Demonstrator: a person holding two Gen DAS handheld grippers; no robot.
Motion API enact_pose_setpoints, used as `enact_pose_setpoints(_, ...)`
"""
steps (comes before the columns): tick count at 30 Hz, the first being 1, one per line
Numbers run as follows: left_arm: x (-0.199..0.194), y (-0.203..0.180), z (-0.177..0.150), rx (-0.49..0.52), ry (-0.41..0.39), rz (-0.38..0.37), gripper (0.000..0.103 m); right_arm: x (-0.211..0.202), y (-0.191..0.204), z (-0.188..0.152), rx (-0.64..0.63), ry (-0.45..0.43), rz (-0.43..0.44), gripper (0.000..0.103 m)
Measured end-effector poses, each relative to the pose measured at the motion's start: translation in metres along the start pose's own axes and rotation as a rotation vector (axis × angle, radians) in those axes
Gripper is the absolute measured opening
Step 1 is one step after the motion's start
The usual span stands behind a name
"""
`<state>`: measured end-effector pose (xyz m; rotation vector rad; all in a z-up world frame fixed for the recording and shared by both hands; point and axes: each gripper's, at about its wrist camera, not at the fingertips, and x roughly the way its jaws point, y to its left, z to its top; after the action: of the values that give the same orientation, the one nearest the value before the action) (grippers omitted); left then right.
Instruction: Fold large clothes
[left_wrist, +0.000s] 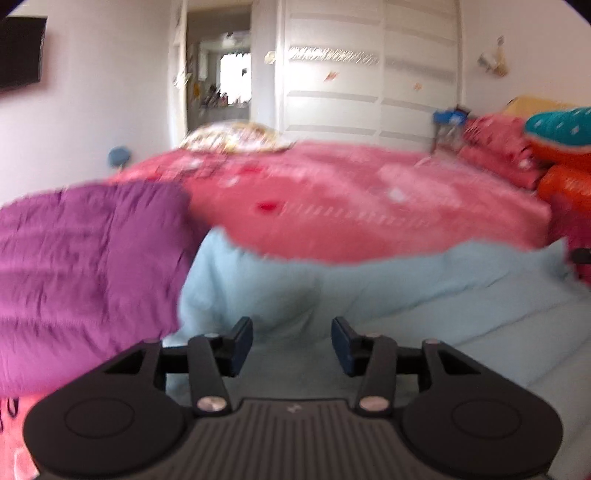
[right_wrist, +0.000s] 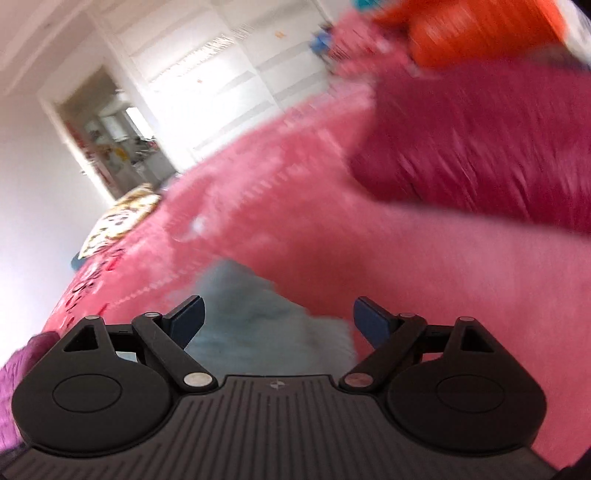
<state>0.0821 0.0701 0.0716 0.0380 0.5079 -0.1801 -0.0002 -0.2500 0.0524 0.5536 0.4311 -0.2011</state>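
Observation:
A light blue garment (left_wrist: 369, 295) lies spread on the pink bed (left_wrist: 351, 206), just ahead of my left gripper (left_wrist: 291, 345), which is open and empty above it. In the right wrist view a blurred part of the blue garment (right_wrist: 266, 325) lies between the fingers of my right gripper (right_wrist: 279, 319), which is open wide and holds nothing. A purple quilted garment (left_wrist: 85, 266) lies to the left of the blue one. A dark magenta quilted garment (right_wrist: 480, 147) lies at the upper right. Both views are motion-blurred.
A white wardrobe (left_wrist: 369, 74) stands behind the bed, with an open doorway (left_wrist: 221, 74) to its left. Pink pillows (left_wrist: 498, 147) and an orange and teal plush toy (left_wrist: 565, 155) lie at the head of the bed. A patterned cushion (left_wrist: 236, 138) sits at the far edge.

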Motion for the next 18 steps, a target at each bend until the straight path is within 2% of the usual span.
enact_pose_setpoints(2, -0.002, -0.008, 0.008, 0.014, -0.026, -0.037, 0.056, -0.005, 0.024, -0.001, -0.084, -0.01, 0.045, 0.103)
enact_pose_setpoints(6, 0.018, -0.023, 0.021, 0.065, -0.034, -0.078, 0.059, 0.0, 0.066, -0.024, -0.281, 0.033, 0.12, 0.103)
enact_pose_setpoints(10, 0.052, -0.027, 0.023, 0.082, 0.025, -0.062, 0.061, 0.021, 0.075, -0.048, -0.409, 0.09, 0.065, 0.103)
enact_pose_setpoints(12, 0.064, -0.026, 0.02, 0.084, 0.041, -0.049, 0.064, 0.023, 0.069, -0.05, -0.425, 0.097, 0.016, 0.103)
enact_pose_setpoints(18, 0.088, -0.016, 0.01, 0.032, 0.06, -0.024, 0.072, 0.03, 0.053, -0.04, -0.351, 0.129, -0.032, 0.103)
